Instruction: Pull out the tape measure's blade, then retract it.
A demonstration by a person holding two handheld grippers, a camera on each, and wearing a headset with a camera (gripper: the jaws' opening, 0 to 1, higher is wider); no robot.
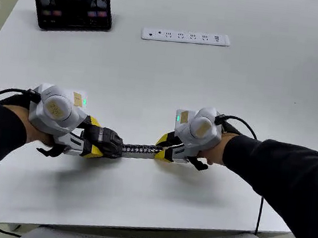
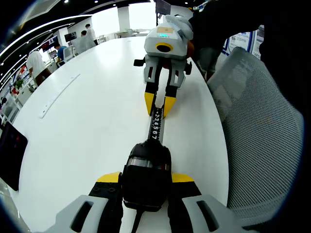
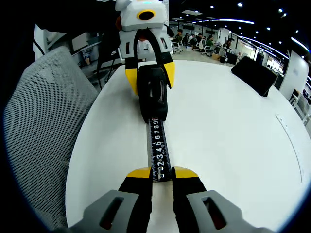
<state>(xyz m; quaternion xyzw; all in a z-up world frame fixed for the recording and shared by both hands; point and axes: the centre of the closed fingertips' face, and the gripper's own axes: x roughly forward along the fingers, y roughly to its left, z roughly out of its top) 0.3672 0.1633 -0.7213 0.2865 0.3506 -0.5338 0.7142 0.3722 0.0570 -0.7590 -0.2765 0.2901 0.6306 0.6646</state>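
**Blade drawn a short way between your two grippers**

Your left hand-held gripper (image 1: 95, 144) is clamped around the black tape measure case (image 1: 108, 142), its yellow-tipped jaws pressed against the sides of the case. Your right hand-held gripper (image 1: 165, 149) is closed on the free end of the blade (image 1: 140, 149), which it pinches between its jaw tips. The blade runs straight from the mouth of the case to those tips, low over the white table (image 1: 220, 86). The printed numbers on it read up to about nine in your right gripper view. Both grippers sit near the table's front edge, facing each other. At the far side lie a dark tablet (image 1: 72, 3) and a white power strip (image 1: 185, 37), well apart from your work.
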